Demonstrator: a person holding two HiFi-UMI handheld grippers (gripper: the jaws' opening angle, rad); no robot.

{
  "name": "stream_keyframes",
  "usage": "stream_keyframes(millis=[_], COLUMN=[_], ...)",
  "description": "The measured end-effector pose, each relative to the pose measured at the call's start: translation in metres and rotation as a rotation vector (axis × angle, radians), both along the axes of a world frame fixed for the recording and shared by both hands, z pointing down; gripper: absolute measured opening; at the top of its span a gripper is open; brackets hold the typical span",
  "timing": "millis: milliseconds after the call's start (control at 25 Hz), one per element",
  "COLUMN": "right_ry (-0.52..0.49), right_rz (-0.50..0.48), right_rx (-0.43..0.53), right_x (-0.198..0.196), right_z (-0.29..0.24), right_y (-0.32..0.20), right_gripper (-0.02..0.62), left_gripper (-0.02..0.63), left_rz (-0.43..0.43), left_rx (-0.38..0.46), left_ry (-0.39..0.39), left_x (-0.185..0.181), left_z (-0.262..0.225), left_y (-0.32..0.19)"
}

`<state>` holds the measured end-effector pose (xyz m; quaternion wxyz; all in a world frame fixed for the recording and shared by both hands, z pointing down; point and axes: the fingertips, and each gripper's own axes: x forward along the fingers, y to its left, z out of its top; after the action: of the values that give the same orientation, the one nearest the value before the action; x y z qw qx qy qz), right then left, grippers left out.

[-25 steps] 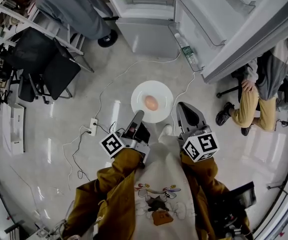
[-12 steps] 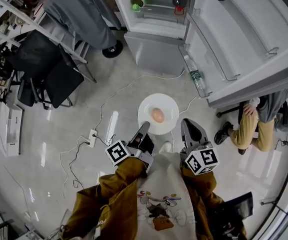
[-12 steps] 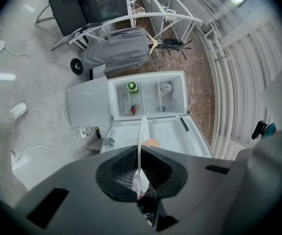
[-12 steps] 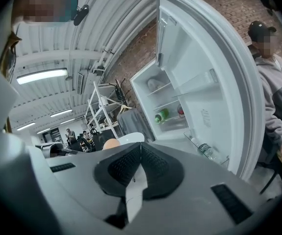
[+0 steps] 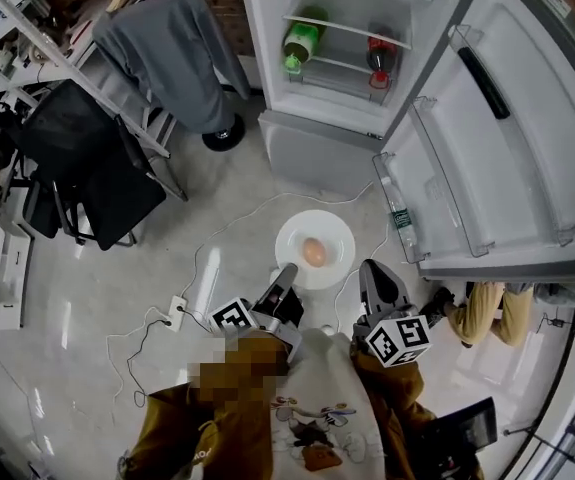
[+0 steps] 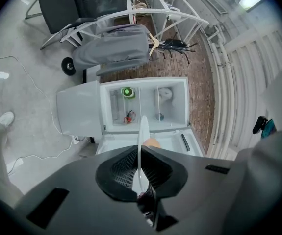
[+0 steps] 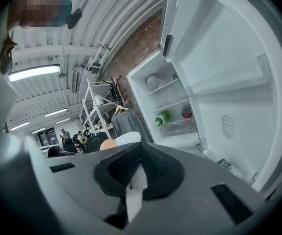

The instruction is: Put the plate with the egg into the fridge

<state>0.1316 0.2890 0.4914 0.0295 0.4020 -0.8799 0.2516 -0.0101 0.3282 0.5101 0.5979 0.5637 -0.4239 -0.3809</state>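
Note:
A white plate carrying a brown egg hangs level above the floor, in front of the open fridge. My left gripper is shut on the plate's near-left rim, and my right gripper is shut on its near-right rim. In the left gripper view the plate shows edge-on between the closed jaws of the left gripper, with the egg beside it. In the right gripper view the right gripper clamps the plate, and the egg peeks above the jaw.
The fridge shelf holds a green bottle and a red-capped bottle. Its door swings open to the right, with a water bottle in the low door rack. A hanging grey garment, black chairs, floor cables and a seated person are around.
Both grippers have carried the plate and egg forward towards the fridge. The fridge's shelves now show further into the head view, and the seated person has slid to the picture's lower right.

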Motion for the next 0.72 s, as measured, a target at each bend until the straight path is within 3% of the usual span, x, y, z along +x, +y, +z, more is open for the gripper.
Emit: stream_keyframes(millis=[440, 720], right_ry=[0.029, 0.078], right_rz=[0.024, 0.05], right_rx=[0.001, -0.01], right_x=[-0.105, -0.136], right_z=[0.001, -0.003], right_y=[-0.074, -0.098], right_gripper=[0.005, 0.005], left_gripper=[0.017, 0.017], left_rz=[0.009, 0.039], left_rx=[-0.001, 0.008], left_ry=[0.008, 0.024], left_x=[-0.109, -0.139], left_z=[0.008, 0.008], left_y=[-0.075, -0.098])
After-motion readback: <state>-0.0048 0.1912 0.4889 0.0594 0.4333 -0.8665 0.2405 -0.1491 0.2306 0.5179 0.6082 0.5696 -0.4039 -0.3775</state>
